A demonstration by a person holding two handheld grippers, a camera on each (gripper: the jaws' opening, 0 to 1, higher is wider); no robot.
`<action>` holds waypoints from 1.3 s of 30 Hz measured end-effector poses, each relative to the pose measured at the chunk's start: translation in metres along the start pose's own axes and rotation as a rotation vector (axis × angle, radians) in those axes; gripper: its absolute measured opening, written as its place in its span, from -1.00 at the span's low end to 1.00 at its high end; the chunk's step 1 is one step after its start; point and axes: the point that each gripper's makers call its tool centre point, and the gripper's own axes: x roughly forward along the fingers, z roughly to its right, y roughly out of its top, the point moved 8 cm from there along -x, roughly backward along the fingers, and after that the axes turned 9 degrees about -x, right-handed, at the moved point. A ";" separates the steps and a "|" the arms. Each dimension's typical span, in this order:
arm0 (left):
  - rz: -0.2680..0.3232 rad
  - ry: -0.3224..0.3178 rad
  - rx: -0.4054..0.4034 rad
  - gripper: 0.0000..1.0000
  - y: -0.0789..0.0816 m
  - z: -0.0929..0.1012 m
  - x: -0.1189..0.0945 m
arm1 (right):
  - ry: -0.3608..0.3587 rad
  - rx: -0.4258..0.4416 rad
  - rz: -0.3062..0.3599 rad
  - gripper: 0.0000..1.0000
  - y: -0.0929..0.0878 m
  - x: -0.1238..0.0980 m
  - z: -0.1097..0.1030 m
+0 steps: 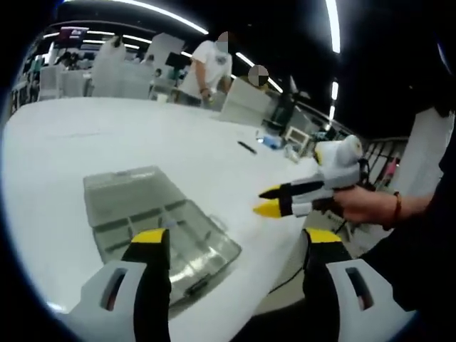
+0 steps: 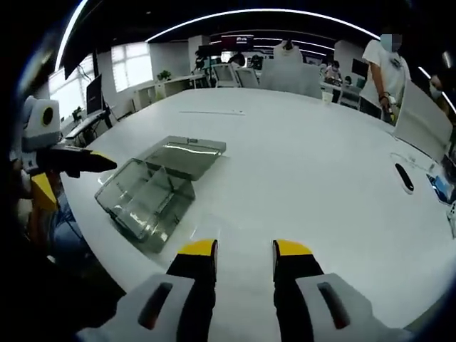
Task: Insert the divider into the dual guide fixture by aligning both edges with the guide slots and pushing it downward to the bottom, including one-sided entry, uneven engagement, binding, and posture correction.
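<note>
Open-plan office: white desks [image 2: 299, 164], ceiling strip lights [image 2: 263, 13], monitors [image 2: 95, 91]

One clear plastic box with its lid laid open [image 1: 158, 221] [image 2: 155, 187] lies on one broad white table [image 1: 85, 135] [image 2: 299, 164]. Inside the box stands one clear upright divider panel [image 2: 162, 184]. Two grey grippers with black, yellow-tipped jaws are in sight: the left gripper [image 1: 235, 242] [image 2: 85, 162] and the right gripper [image 2: 244, 249] [image 1: 269, 201]. One small black oblong object [image 2: 404, 177] [image 1: 247, 147] lies on the table. One person in a white shirt [image 1: 206, 68] [image 2: 385, 68] stands beyond the table's far edge
</note>
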 end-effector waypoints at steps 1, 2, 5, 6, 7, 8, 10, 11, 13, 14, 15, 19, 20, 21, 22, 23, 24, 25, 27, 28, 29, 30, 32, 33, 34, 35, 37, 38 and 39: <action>0.002 -0.005 -0.002 0.47 0.000 -0.001 0.000 | 0.000 -0.003 0.002 -0.47 0.001 0.000 -0.002; 0.002 -0.010 -0.009 0.47 0.000 -0.001 0.000 | 0.002 -0.004 0.006 -0.47 0.003 -0.001 -0.004; -0.006 -0.021 -0.015 0.45 -0.001 -0.001 0.002 | 0.009 0.001 0.023 -0.47 0.008 -0.004 -0.009; -0.002 -0.028 -0.016 0.44 0.000 0.000 0.002 | 0.013 0.009 0.031 -1.00 0.010 -0.006 -0.011; 0.006 -0.040 -0.015 0.43 0.001 0.001 0.002 | 0.003 0.012 -0.007 -1.00 0.009 -0.012 -0.007; 0.006 -0.044 -0.016 0.43 0.002 0.002 0.003 | 0.013 0.102 0.024 -1.00 0.012 -0.007 -0.014; 0.006 -0.049 -0.016 0.43 0.003 0.002 0.005 | 0.013 -0.053 0.071 -1.00 0.020 -0.009 -0.017; 0.007 -0.046 -0.022 0.43 0.004 0.000 0.009 | 0.012 -0.094 0.061 -1.00 0.020 -0.007 -0.020; 0.005 -0.054 -0.032 0.43 0.008 0.002 0.014 | 0.040 -0.003 -0.005 -1.00 0.011 0.000 -0.024; 0.009 -0.059 -0.024 0.43 0.009 0.004 0.014 | 0.069 0.016 -0.008 -1.00 0.007 0.004 -0.024; 0.019 -0.067 -0.016 0.43 0.011 0.006 0.013 | 0.067 0.013 -0.007 -1.00 0.006 0.003 -0.024; 0.008 -0.072 -0.018 0.43 0.009 0.006 0.013 | 0.053 0.022 -0.015 -1.00 -0.003 -0.001 -0.021; 0.003 -0.070 -0.016 0.43 0.007 0.005 0.013 | 0.047 0.037 -0.023 -1.00 -0.007 -0.001 -0.018; -0.001 -0.070 -0.018 0.43 0.006 0.005 0.013 | 0.045 0.047 -0.029 -1.00 -0.008 -0.001 -0.016; -0.006 -0.070 -0.021 0.43 0.004 0.004 0.012 | 0.044 0.054 -0.032 -1.00 -0.010 -0.001 -0.014; -0.007 -0.068 -0.021 0.43 0.004 0.004 0.012 | 0.040 0.054 -0.030 -1.00 -0.010 -0.001 -0.013; -0.006 -0.067 -0.019 0.43 0.003 0.004 0.011 | 0.035 0.054 -0.025 -1.00 -0.011 -0.001 -0.010; -0.006 -0.067 -0.019 0.44 0.003 0.004 0.011 | 0.034 0.057 -0.026 -1.00 -0.010 -0.001 -0.008; -0.009 -0.067 -0.019 0.44 0.002 0.004 0.011 | 0.031 0.059 -0.026 -0.99 -0.010 0.000 -0.002; -0.011 -0.063 -0.018 0.44 0.001 0.004 0.011 | 0.032 0.059 -0.025 -0.99 -0.011 0.000 0.001; -0.012 -0.058 -0.015 0.44 0.001 0.003 0.012 | 0.029 0.056 -0.027 -0.98 -0.010 0.000 0.005; -0.010 -0.055 -0.012 0.44 0.001 0.003 0.012 | 0.027 0.054 -0.028 -0.96 -0.010 0.000 0.008; -0.002 -0.050 -0.006 0.45 0.001 0.004 0.012 | 0.024 0.052 -0.020 -0.94 -0.010 -0.001 0.015; 0.003 -0.046 -0.003 0.45 0.001 0.004 0.012 | 0.020 0.046 -0.017 -0.93 -0.009 0.000 0.020; 0.005 -0.042 -0.001 0.45 0.001 0.004 0.012 | 0.017 0.044 -0.017 -0.92 -0.011 0.000 0.023; 0.004 -0.038 -0.002 0.45 0.000 0.005 0.012 | 0.018 0.043 -0.025 -0.89 -0.011 0.002 0.027; -0.005 -0.029 -0.008 0.45 0.000 0.008 0.011 | 0.033 0.054 -0.049 -0.85 -0.013 0.000 0.032; -0.002 -0.028 -0.004 0.45 0.000 0.011 0.011 | 0.029 0.048 -0.043 -0.84 -0.013 -0.003 0.035; 0.005 -0.028 0.000 0.45 0.000 0.013 0.011 | 0.023 0.033 -0.033 -0.83 -0.012 -0.004 0.038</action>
